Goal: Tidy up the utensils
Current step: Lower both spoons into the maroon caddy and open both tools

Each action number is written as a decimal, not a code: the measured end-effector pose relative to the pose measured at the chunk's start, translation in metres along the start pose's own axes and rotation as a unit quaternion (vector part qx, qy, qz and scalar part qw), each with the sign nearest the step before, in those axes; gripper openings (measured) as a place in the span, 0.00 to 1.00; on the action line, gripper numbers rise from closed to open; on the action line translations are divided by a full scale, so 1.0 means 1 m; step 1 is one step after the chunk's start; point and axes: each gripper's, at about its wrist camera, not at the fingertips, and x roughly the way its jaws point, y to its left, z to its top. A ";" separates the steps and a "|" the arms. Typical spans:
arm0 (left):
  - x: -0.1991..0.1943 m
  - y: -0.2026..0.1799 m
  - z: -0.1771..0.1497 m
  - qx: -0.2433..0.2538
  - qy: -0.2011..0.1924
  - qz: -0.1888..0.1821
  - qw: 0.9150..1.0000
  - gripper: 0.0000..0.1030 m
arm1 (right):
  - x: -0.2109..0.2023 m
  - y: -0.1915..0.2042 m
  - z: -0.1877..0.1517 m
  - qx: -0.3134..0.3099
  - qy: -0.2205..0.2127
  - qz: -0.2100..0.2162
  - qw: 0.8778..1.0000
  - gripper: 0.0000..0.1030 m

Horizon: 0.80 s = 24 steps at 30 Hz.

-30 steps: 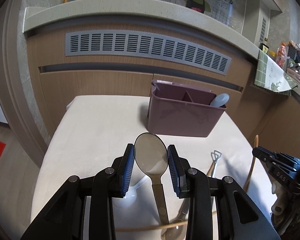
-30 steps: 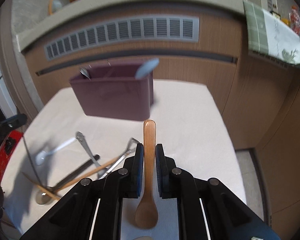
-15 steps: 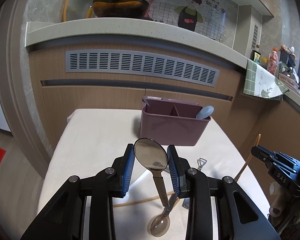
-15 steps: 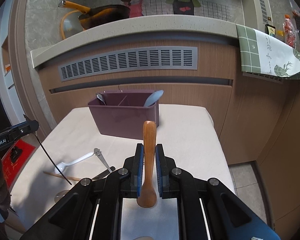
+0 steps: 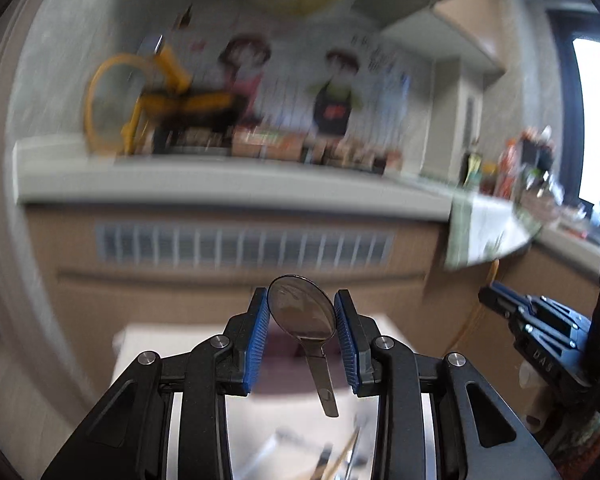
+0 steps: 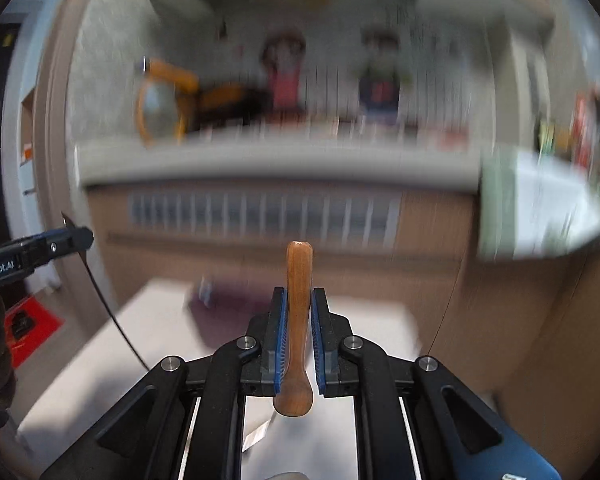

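Observation:
My left gripper (image 5: 302, 312) is shut on the bowl of a metal spoon (image 5: 303, 316); the spoon's handle hangs down between the fingers. My right gripper (image 6: 298, 312) is shut on a wooden spoon (image 6: 298, 280), its handle end pointing up and its bowl down. Both are held high above the white table (image 6: 99, 364). The purple utensil box (image 6: 223, 312) shows as a blur behind the right fingers, and is mostly hidden behind the left gripper in the left wrist view. Blurred loose utensils (image 5: 340, 456) lie on the table below the left gripper.
A wooden counter front with a grey vent grille (image 5: 243, 246) rises behind the table. A green-checked cloth (image 5: 484, 232) hangs off the counter at right. The other gripper (image 5: 540, 328) appears at the right edge of the left wrist view.
Both grippers have risen well above the table with their spoons still held, and both views have tilted up toward the counter. The utensil box has dropped low in both views.

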 end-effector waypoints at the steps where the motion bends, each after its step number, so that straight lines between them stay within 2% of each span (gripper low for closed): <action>1: 0.003 -0.003 0.009 0.004 -0.011 0.000 1.000 0.33 | -0.003 -0.002 0.021 0.002 -0.024 0.004 1.000 0.10; 4: 0.027 -0.005 0.031 0.017 -0.029 0.009 0.999 0.33 | 0.006 -0.006 0.056 0.018 -0.049 0.041 0.998 0.10; 7: 0.066 0.004 0.032 0.004 -0.007 0.010 1.000 0.33 | 0.032 -0.001 0.062 0.015 -0.052 0.042 0.998 0.10; 16: 0.157 0.029 -0.007 -0.035 0.055 0.002 0.998 0.33 | 0.136 0.017 0.029 0.013 0.023 0.057 0.998 0.10; 21: 0.195 0.034 -0.030 -0.051 0.088 -0.006 0.995 0.33 | 0.173 0.020 0.001 0.011 0.065 0.059 0.996 0.10; 24: 0.211 0.036 -0.044 -0.069 0.108 -0.028 0.991 0.34 | 0.190 0.016 -0.015 0.021 0.092 0.069 0.993 0.11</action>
